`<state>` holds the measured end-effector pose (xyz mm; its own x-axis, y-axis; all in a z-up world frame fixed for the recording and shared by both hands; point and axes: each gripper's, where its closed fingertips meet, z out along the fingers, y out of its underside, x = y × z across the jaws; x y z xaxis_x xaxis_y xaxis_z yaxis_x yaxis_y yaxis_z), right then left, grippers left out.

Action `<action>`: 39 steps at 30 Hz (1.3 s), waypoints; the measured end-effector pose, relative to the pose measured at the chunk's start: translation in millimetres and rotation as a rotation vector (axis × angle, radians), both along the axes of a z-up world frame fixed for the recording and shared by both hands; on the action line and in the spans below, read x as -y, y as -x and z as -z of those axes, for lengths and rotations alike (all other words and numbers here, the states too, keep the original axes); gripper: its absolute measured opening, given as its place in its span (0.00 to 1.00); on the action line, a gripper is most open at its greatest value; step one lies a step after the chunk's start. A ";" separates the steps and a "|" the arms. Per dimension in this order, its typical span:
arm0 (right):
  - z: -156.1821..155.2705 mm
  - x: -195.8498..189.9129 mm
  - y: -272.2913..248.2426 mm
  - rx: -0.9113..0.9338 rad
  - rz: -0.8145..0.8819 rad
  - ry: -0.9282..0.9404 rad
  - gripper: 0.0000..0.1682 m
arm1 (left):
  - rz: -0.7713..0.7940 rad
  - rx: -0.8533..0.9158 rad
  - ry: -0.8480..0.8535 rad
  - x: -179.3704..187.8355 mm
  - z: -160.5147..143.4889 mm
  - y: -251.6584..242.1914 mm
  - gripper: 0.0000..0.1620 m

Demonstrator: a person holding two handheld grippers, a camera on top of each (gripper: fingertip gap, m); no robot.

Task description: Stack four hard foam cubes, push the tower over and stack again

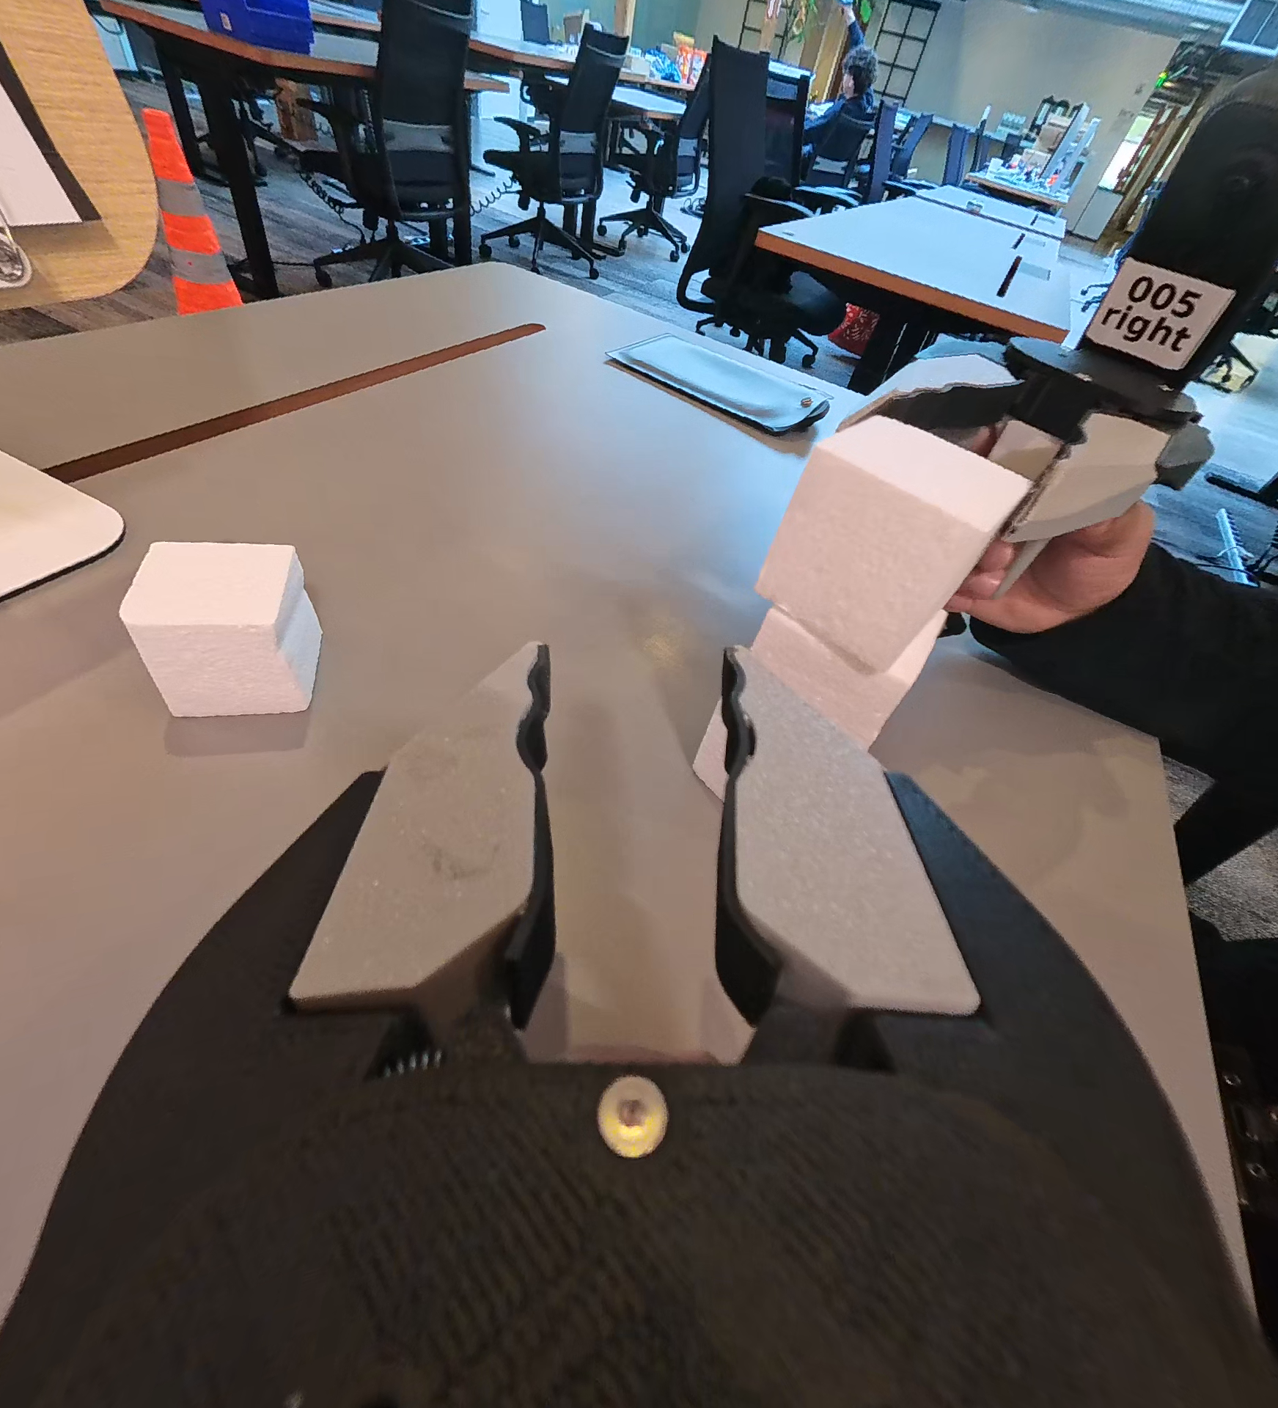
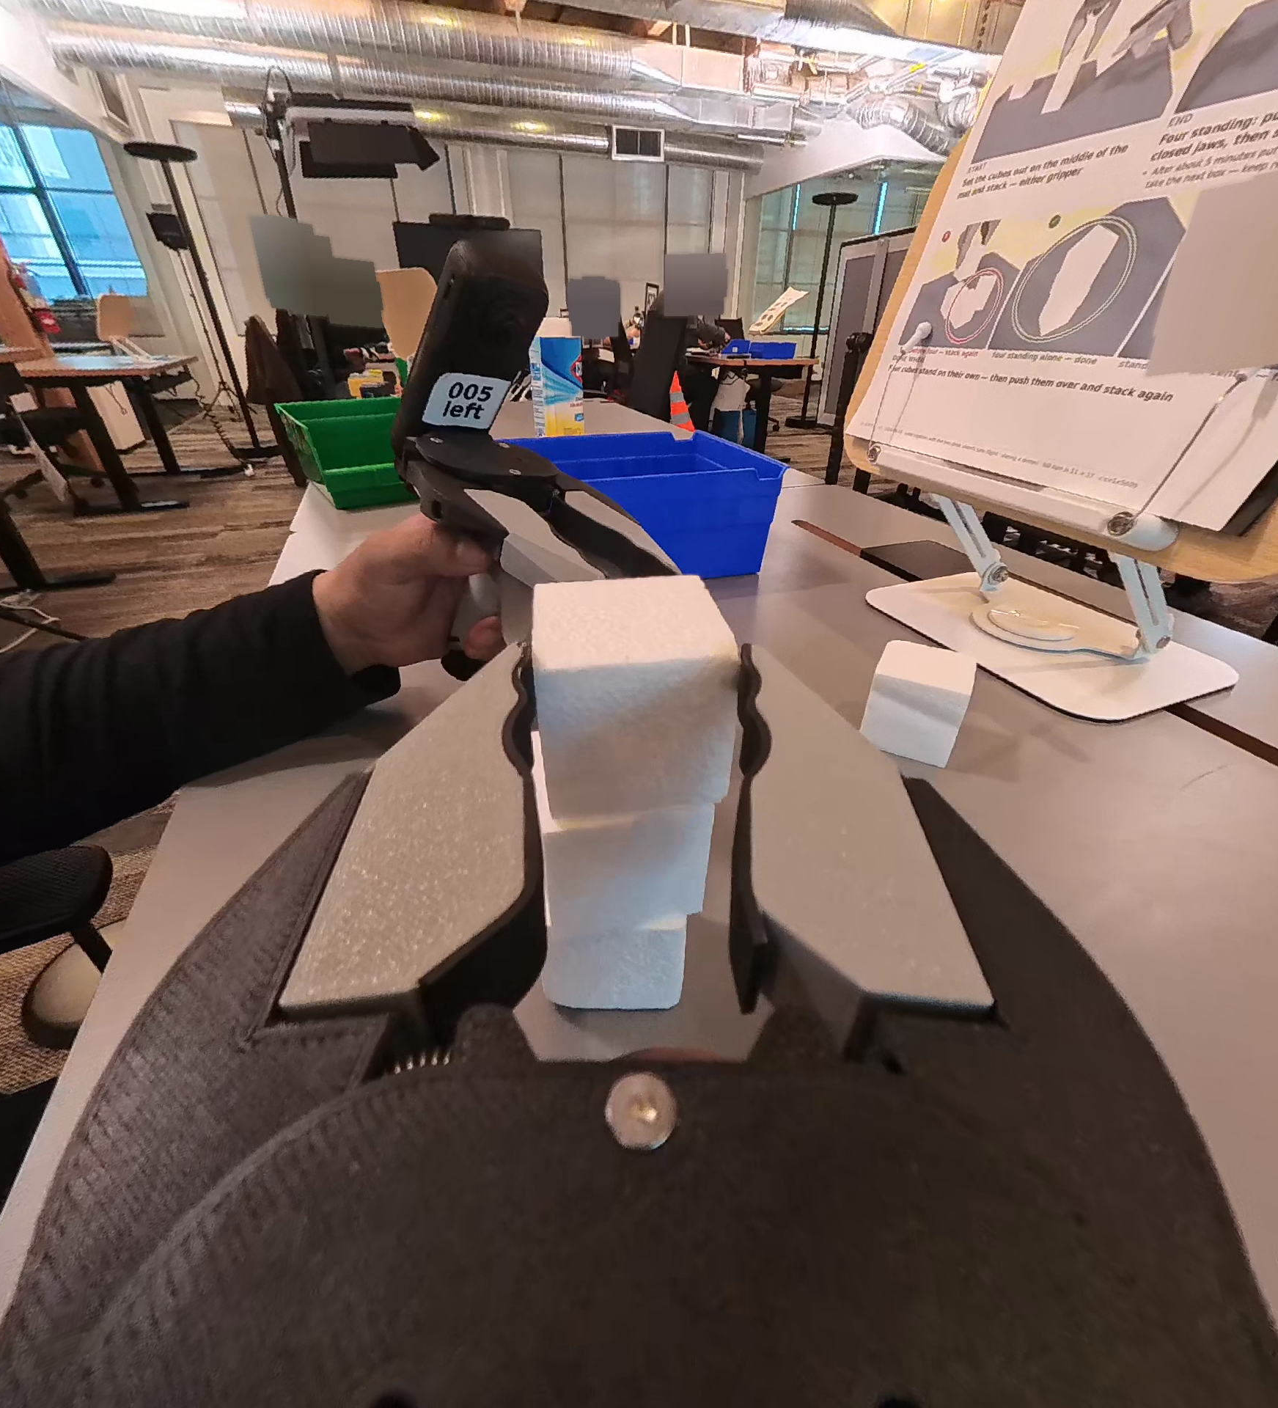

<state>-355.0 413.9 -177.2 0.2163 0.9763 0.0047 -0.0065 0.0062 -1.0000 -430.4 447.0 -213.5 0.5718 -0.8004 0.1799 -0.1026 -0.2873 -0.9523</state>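
My right gripper point(image 2: 634, 670) is shut on a white foam cube point(image 2: 632, 686), which sits slightly tilted on top of a two-cube stack point(image 2: 624, 865) on the grey table point(image 2: 1077, 876). In the left wrist view the held cube point(image 1: 887, 533) rests on the second cube point(image 1: 841, 678). The bottom cube point(image 1: 708, 754) is partly hidden behind my left finger. A fourth cube point(image 1: 220, 628) stands alone to the left and also shows in the right wrist view point(image 2: 917, 701). My left gripper point(image 1: 635, 670) is open and empty, just left of the stack.
A document stand with a white base point(image 2: 1039, 655) holds an instruction sheet at the table's far side. A blue bin point(image 2: 696, 503) and a green bin point(image 2: 346, 449) stand behind. A flat black tray point(image 1: 719, 381) lies near the far edge. An orange cone point(image 1: 186, 221) stands on the floor.
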 end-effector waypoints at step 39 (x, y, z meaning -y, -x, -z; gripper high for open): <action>-33.0 -34.1 -49.9 -0.290 0.086 0.177 0.38 | -0.388 -0.418 0.036 -147.5 71.4 32.5 0.57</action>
<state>-305.1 448.0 -144.2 0.2654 0.9345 -0.2373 -0.2978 -0.1546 -0.9420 -462.9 594.5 -284.9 0.8509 -0.5155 -0.1014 -0.3489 -0.4102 -0.8426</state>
